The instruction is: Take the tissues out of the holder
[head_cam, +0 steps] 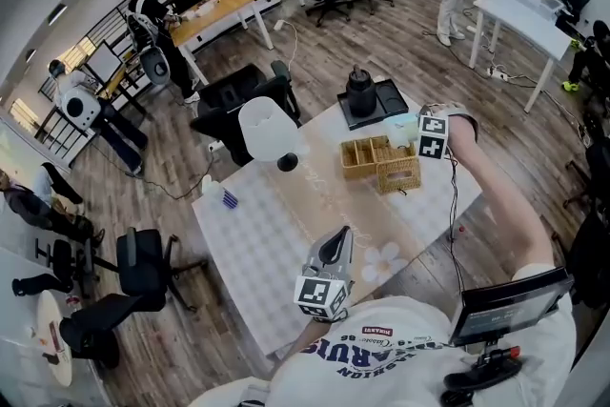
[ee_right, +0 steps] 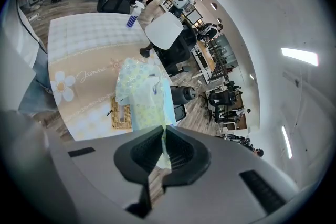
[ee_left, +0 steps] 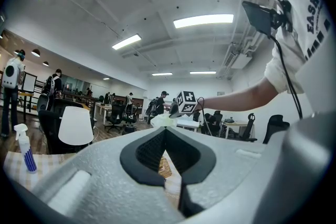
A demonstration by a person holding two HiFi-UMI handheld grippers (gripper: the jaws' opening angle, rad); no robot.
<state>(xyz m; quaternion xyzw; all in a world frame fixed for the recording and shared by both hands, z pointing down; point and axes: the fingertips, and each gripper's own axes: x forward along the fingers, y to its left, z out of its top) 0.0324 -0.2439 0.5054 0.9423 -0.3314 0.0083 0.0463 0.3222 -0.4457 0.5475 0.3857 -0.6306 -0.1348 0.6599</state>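
My right gripper (head_cam: pixel 413 132) is shut on the top edge of a pale green and blue tissue pack (head_cam: pixel 399 125). It holds the pack in the air just above the wicker holder (head_cam: pixel 398 174) on the table's right side. In the right gripper view the tissue pack (ee_right: pixel 139 96) hangs from the shut right gripper (ee_right: pixel 164 131), over the wicker holder (ee_right: pixel 121 116). My left gripper (head_cam: pixel 335 239) rests near the table's front edge, shut and empty, well apart from the holder. The left gripper (ee_left: pixel 165 135) looks level across the table toward the lifted tissue pack (ee_left: pixel 164 120).
A wooden organiser (head_cam: pixel 365 155) stands against the holder's left side. Behind it a black kettle (head_cam: pixel 361 92) sits on a dark tray. A white lamp (head_cam: pixel 267 131) and a spray bottle (head_cam: pixel 217 193) stand toward the table's far left. Office chairs (head_cam: pixel 238 100) ring the table.
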